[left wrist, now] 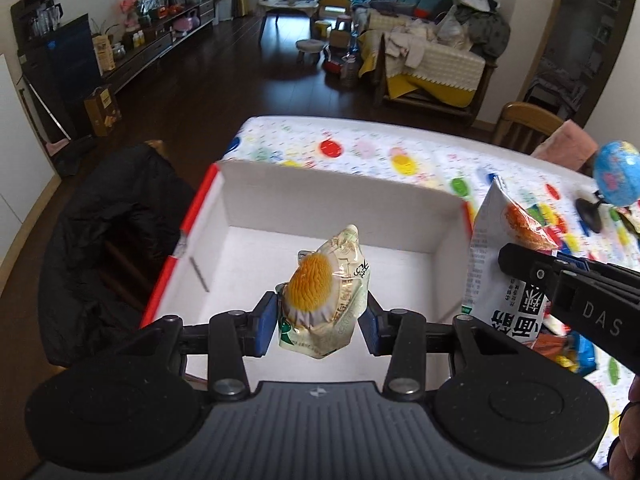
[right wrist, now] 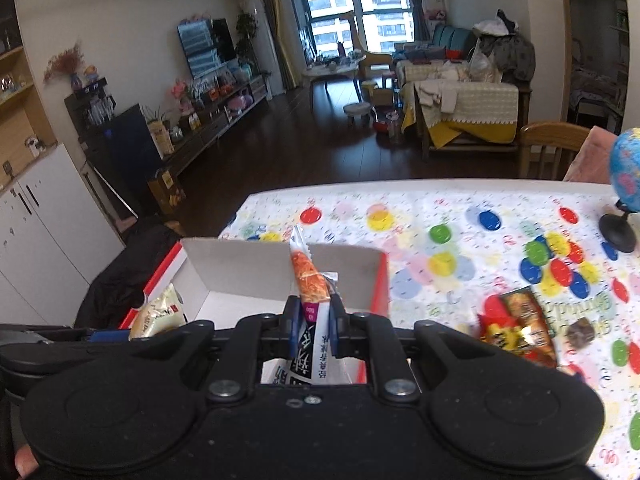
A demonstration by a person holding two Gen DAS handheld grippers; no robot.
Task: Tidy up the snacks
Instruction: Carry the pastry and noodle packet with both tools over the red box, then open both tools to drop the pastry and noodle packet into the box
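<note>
On the side of your right tool (left wrist: 520, 256), which reaches in from the right in the left wrist view, you can read the raised letters "DAS". The white noodle packet (left wrist: 490, 276) it carries bears large black Chinese characters, of which "面筋" shows upside down, with smaller lines you cannot make out. The cake packet (left wrist: 324, 296) in your left tool (left wrist: 320, 320) has Chinese print too blurred to read.

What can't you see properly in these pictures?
- Left wrist view: box floor near the camera, hidden by the left gripper and its cake packet.
- Right wrist view: noodle packet lower print, hidden by the right gripper.
- Both views: globe, cut off by the right edge.
</note>
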